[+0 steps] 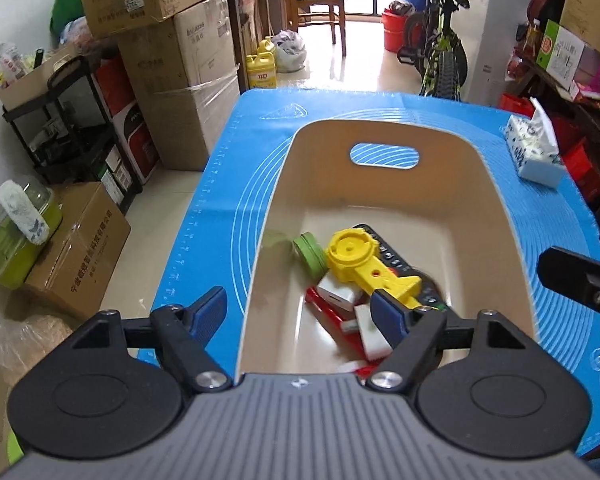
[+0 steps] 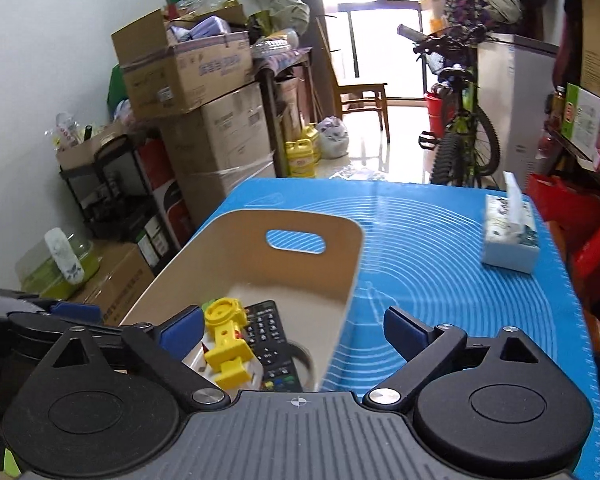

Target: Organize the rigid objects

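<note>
A beige bin (image 1: 380, 188) (image 2: 300, 276) with a handle slot stands on the blue mat (image 1: 228, 184) (image 2: 440, 280). Inside lie a yellow plastic tool (image 1: 356, 256) (image 2: 226, 332), a green round lid (image 1: 310, 254), a black remote control (image 1: 396, 258) (image 2: 268, 332), white blocks (image 1: 336, 292) and a red piece (image 1: 328, 310). My left gripper (image 1: 298, 300) hangs open above the bin's near end, nothing between its fingers. My right gripper (image 2: 294, 316) is open too, straddling the bin's near right wall and holding nothing. Each gripper shows at the edge of the other's view.
A tissue box (image 1: 534, 152) (image 2: 510, 236) sits on the mat at the far right. Stacked cardboard boxes (image 1: 172, 60) and a black shelf (image 1: 72, 120) line the floor to the left. A bicycle (image 1: 440, 48) and a wooden chair (image 1: 320, 8) stand beyond the table.
</note>
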### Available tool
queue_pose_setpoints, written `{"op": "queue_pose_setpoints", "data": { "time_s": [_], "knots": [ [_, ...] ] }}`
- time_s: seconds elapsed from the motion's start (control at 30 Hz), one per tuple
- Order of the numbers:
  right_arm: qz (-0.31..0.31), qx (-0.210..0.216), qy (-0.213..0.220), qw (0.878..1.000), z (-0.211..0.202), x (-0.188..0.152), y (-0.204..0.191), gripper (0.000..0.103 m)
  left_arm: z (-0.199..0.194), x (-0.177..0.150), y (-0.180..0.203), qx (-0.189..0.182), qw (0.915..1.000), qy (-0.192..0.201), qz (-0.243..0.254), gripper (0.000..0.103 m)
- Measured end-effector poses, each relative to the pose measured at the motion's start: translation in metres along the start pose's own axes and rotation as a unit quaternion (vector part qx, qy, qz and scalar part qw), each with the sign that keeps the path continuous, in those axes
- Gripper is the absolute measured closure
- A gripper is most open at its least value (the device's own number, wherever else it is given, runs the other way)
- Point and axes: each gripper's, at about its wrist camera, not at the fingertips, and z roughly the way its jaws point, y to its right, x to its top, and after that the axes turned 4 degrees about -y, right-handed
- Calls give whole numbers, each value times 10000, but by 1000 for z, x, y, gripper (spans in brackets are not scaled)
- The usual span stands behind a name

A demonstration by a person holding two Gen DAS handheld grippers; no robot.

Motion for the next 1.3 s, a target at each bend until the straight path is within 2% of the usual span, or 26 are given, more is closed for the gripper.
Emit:
{"op": "queue_pose_setpoints", "data": {
  "time_s": [0.1, 0.43, 0.73, 1.3],
  "knots": [
    [8, -78, 90, 9999, -17, -1, 6, 6, -12, -4, 4, -150, 9998, 15, -133, 24],
    [-106, -277, 272, 9992, -68, -20, 12, 5, -56, -23, 29, -156, 9997, 199, 3, 24],
    [-106, -313, 367, 9988, -105, -46, 12, 5, -85, -48, 39, 40, 9990, 451, 20, 24],
    [-171, -449, 505, 9976, -144, -84, 20, 5, -106, -91, 56, 186, 9950, 980, -4, 24]
  ]
}}
